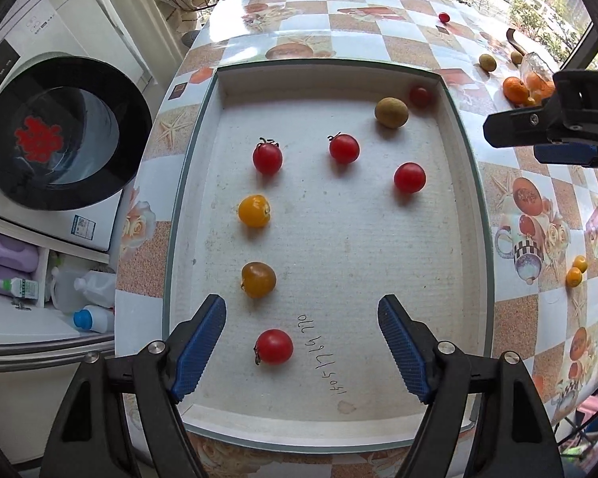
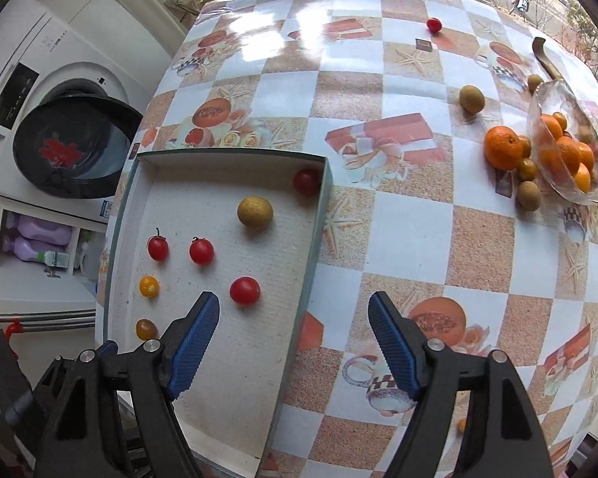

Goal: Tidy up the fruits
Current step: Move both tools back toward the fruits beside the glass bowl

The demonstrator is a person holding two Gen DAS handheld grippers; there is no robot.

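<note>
Hovering both hands over the tray [image 1: 464, 183], I am keeping my left gripper [image 1: 301, 342] and right gripper [image 2: 293, 342] open and empty; cherry tomatoes [image 1: 343, 148] sit sorted there; oranges [image 2: 503, 147] are waiting far right, seemingly next.

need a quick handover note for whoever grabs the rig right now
Left tongs: open, empty, over the near end of the tray.
Right tongs: open, empty, over the tray's right edge.
Done: tray holds five red tomatoes, a yellow tomato, an amber one and a brown fruit.
Left: a red tomato at the table's far side, the loose orange, small brown fruits around the glass bowl, which holds more oranges, and two small yellow fruits to the tray's right.
</note>
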